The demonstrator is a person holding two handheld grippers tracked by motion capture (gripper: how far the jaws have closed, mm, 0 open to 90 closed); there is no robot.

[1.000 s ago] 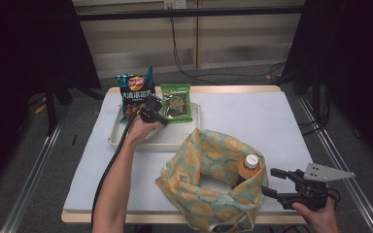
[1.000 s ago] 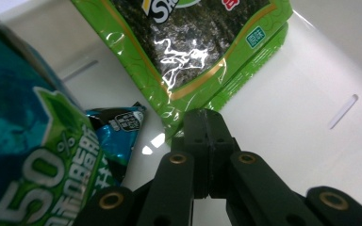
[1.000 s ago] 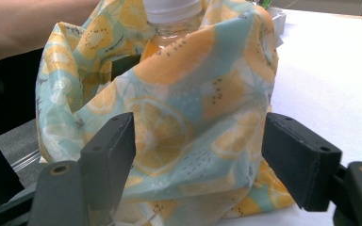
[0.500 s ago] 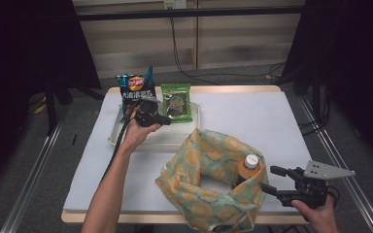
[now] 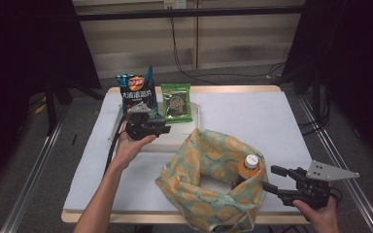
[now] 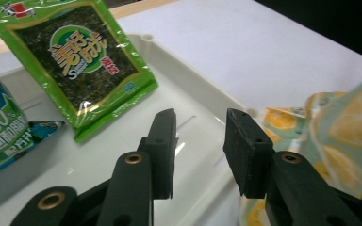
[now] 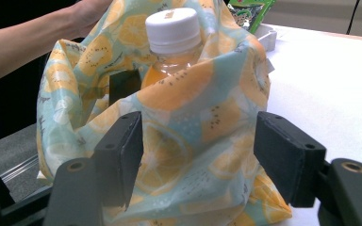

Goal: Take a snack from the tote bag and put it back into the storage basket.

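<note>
High view, left gripper (image 5: 165,130): held above the white tray (image 5: 184,143), jaws pointing right toward the bag; they have just been opening and nothing is between them.
Left gripper view, jaws: parted with a clear gap, bare tray floor showing through it.
Right gripper (image 5: 272,178): at the table's near right corner, jaws pointing left at the bag; they have just been closing a little, yet stand apart.
Right gripper view, jaws: one on each side of the bag's cloth, which bulges into the gap; the pads do not press it.
Fabric bag (image 5: 209,182): pale blue-green with an orange-slice print, slumped on the white table (image 5: 252,116) at the near edge, just right of the tray's corner, mouth open upward.
Bottle (image 5: 248,167): orange drink with a white cap, upright inside the bag at its right side, cap above the cloth.
Chip bag (image 5: 137,92): blue, standing at the tray's far left.
Seaweed packet (image 5: 176,102): green, lying in the tray just right of the chip bag.
</note>
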